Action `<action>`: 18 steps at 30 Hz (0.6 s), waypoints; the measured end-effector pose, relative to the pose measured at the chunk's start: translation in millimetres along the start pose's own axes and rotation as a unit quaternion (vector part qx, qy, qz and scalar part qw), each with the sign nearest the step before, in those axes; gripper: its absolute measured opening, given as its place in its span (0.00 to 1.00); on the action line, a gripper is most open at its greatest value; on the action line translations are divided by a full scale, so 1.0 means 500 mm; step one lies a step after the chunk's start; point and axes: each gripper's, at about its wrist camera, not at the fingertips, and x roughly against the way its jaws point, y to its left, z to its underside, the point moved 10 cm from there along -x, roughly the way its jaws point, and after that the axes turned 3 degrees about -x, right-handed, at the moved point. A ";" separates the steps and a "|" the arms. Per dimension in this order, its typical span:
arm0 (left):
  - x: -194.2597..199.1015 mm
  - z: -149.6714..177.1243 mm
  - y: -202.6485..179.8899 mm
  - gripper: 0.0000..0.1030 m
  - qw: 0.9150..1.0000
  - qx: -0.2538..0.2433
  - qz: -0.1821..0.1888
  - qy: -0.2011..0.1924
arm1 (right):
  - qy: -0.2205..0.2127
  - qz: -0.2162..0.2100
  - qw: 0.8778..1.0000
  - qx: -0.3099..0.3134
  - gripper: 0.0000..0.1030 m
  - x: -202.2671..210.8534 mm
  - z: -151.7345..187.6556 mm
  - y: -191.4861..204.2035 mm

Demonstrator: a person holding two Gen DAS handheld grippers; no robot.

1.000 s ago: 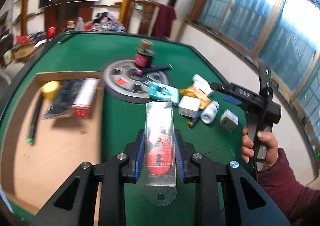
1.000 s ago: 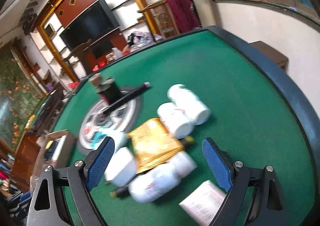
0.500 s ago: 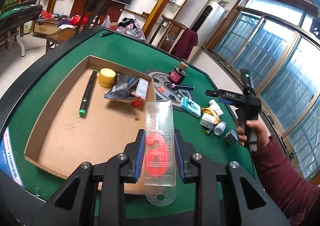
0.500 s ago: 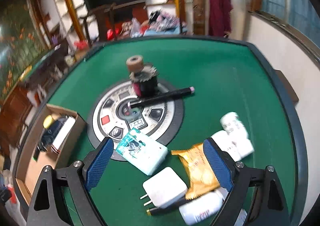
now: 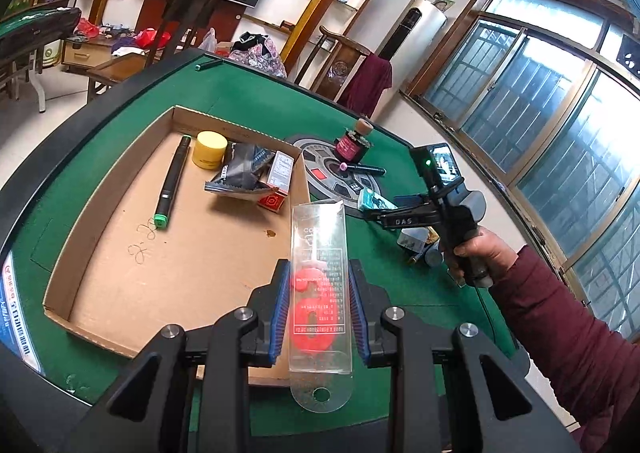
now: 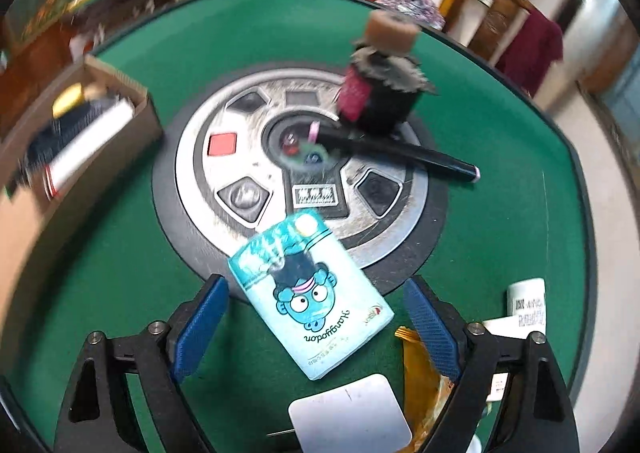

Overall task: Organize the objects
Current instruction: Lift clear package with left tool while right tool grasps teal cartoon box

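The left claw (image 5: 318, 309), clamped on the clear candle pack (image 5: 320, 293) low in the frame over the cardboard box (image 5: 120, 189) edge, could drop it outside, while the right claw (image 6: 316, 327), jaws apart, straddles the blue tissue pack (image 6: 308, 301) on the bench (image 6: 480, 101).

Clear red-numeral packet (image 5: 319, 293), upright, clamped.
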 end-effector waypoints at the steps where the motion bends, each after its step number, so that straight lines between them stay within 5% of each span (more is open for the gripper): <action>1: -0.002 -0.001 0.000 0.26 1.000 0.000 0.001 0.001 | -0.005 -0.007 1.000 -0.005 0.72 0.003 0.000 0.000; 4: -0.010 0.001 -0.001 0.26 1.000 0.000 0.000 0.006 | -0.003 -0.028 0.999 -0.036 0.51 0.003 0.001 -0.006; 14: 0.007 -0.004 0.014 0.26 1.000 0.002 -0.013 -0.004 | -0.041 -0.099 0.987 -0.122 0.24 0.083 0.001 -0.011; 18: 0.012 0.002 0.024 0.26 1.000 0.017 -0.006 -0.003 | -0.037 -0.076 0.991 -0.105 0.21 0.091 0.015 0.011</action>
